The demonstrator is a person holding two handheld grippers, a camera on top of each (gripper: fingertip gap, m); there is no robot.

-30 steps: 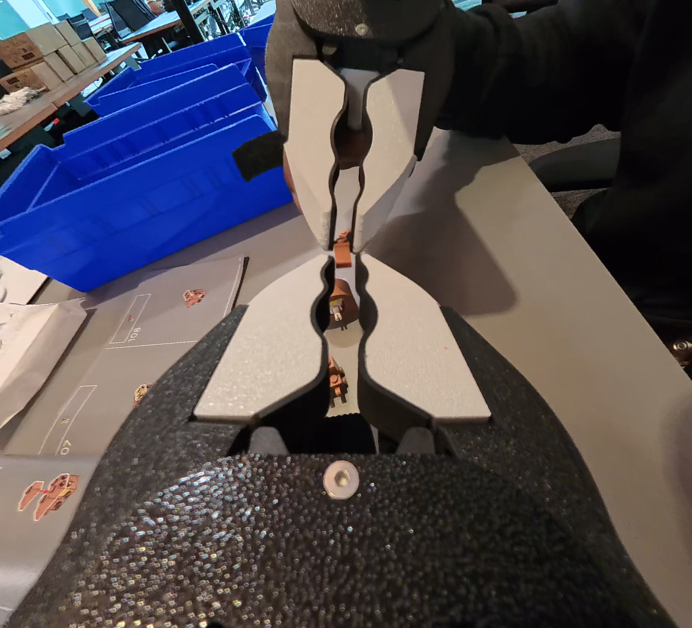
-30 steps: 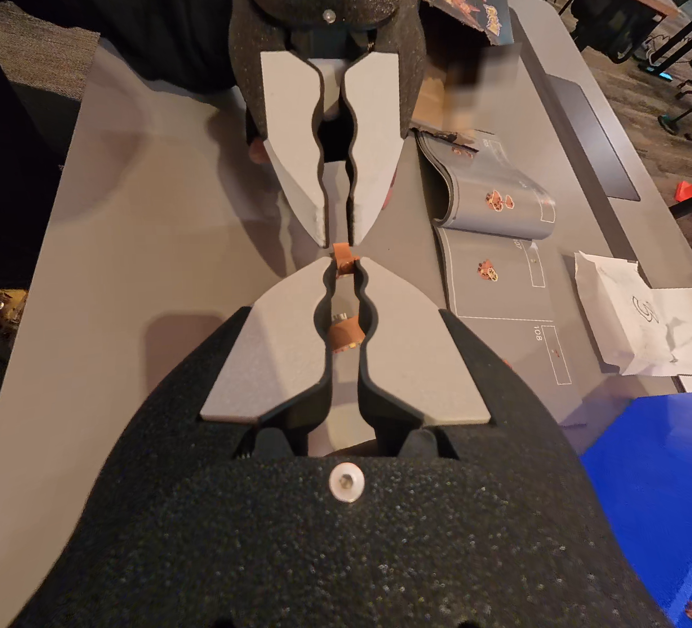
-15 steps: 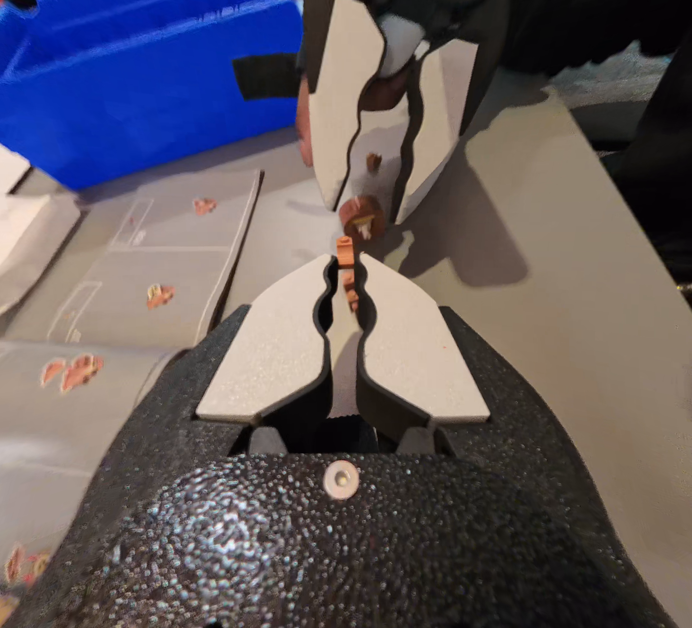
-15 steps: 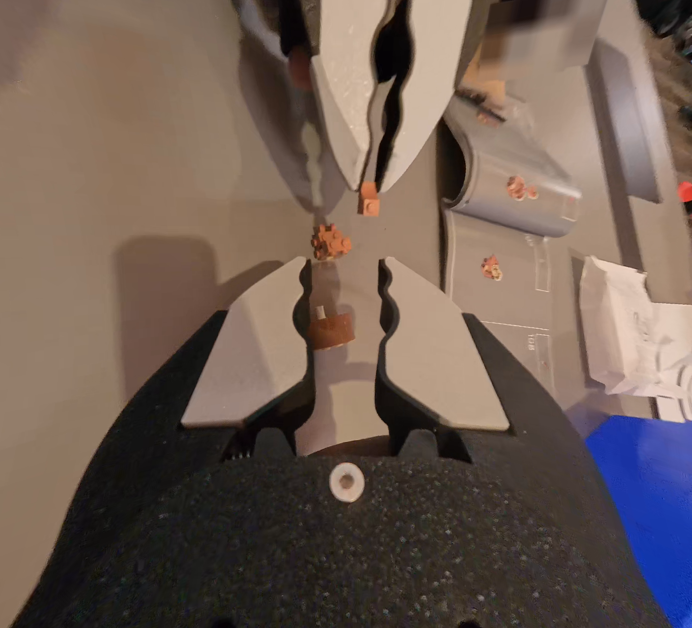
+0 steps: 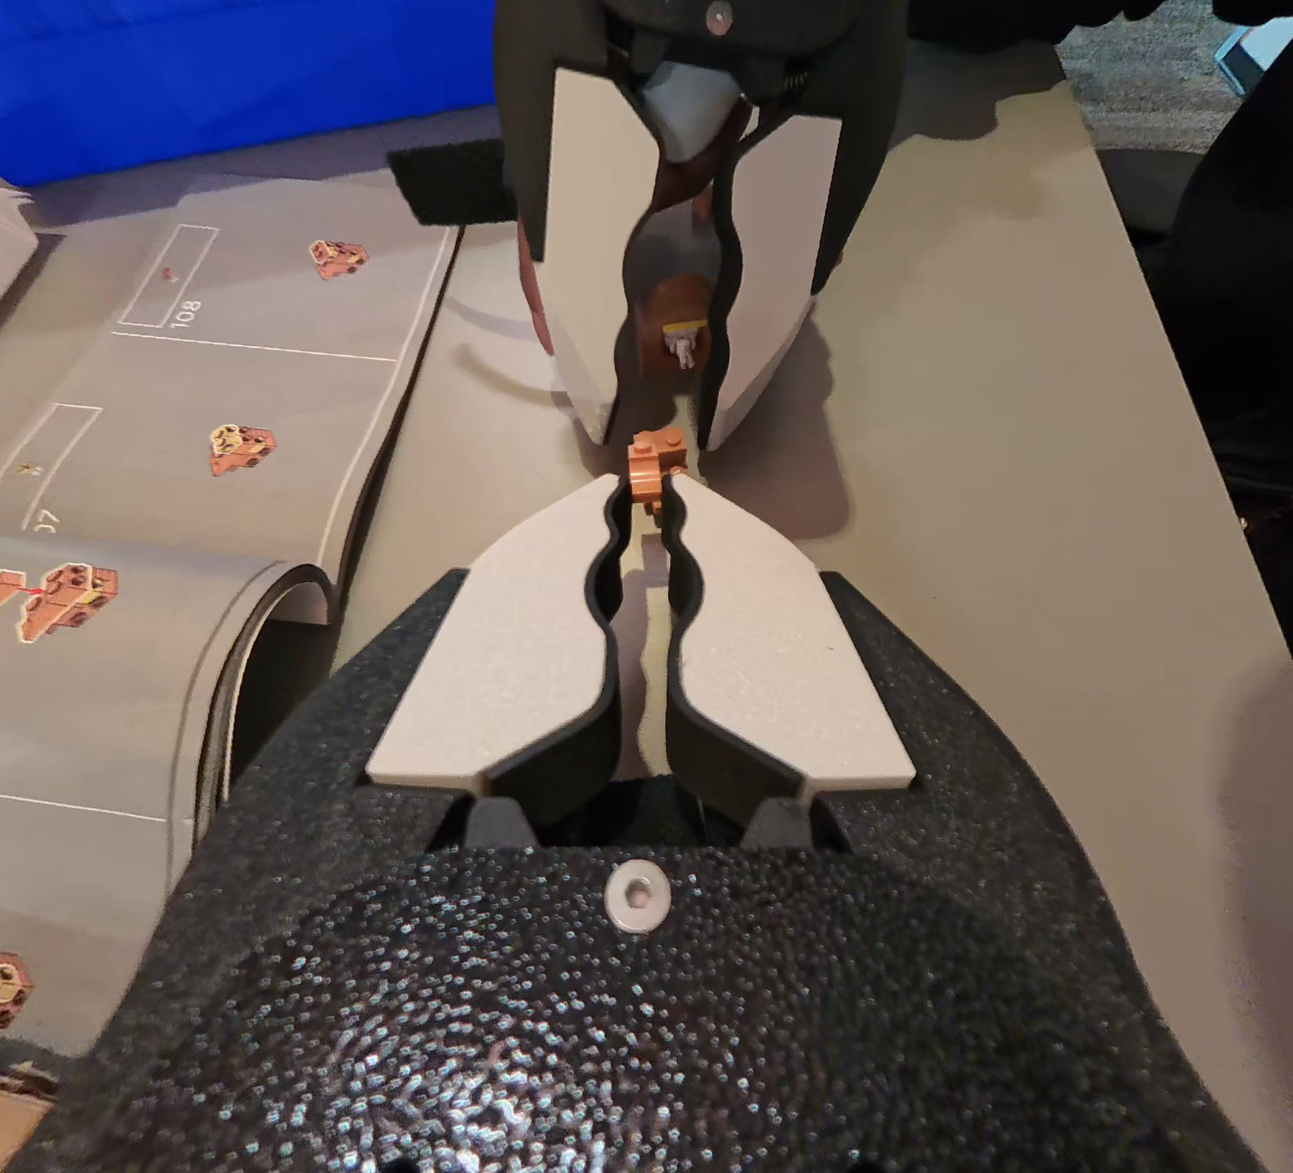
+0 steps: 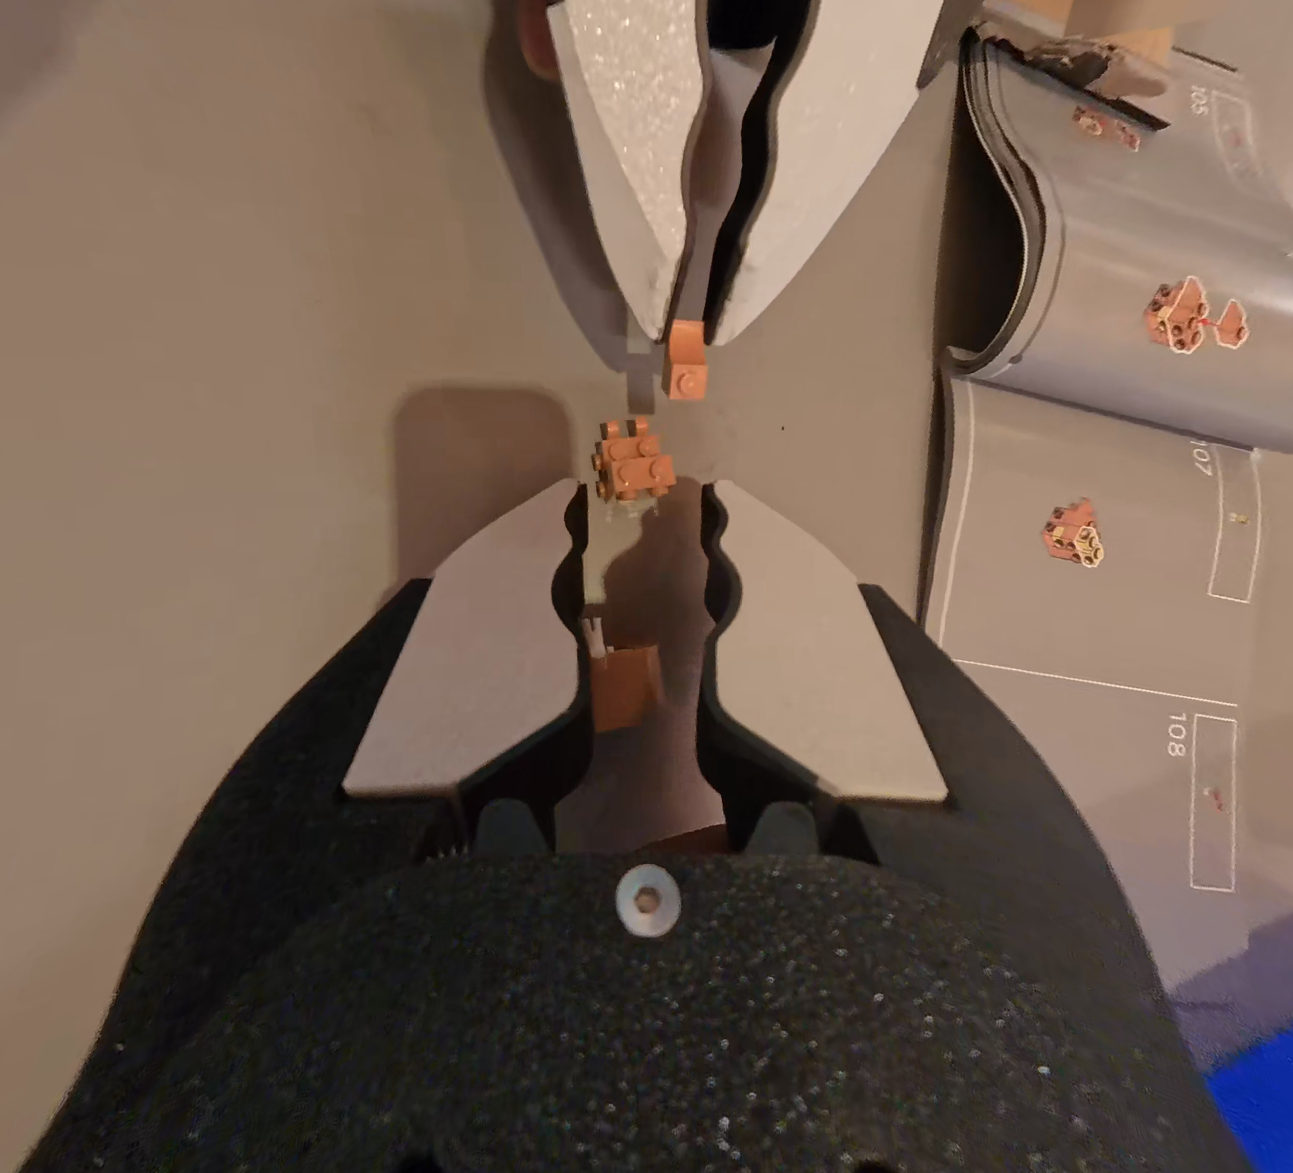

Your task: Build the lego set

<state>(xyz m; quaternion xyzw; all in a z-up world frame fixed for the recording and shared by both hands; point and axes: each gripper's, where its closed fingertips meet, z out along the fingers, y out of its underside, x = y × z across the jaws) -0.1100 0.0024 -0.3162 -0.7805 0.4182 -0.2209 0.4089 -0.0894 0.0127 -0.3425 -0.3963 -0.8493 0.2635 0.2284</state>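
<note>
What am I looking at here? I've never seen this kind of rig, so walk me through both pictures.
These are two hand-held pincers, each with its own camera looking along its fingers, facing each other over a grey table. The left gripper pinches a small orange brick; the other view shows it too. The right gripper is open and holds nothing. On the table between the grippers sits a small orange brick assembly; a brown piece lies between the right gripper's fingers. An open instruction booklet and a blue bin lie alongside.

Small orange brick piece (image 6: pixel 687 363) pinched at the left gripper (image 5: pixel 647 487) fingertips above the grey bench (image 6: pixel 210 300); orange studded brick cluster (image 6: pixel 633 466) lies mid-bench beneath.
</note>
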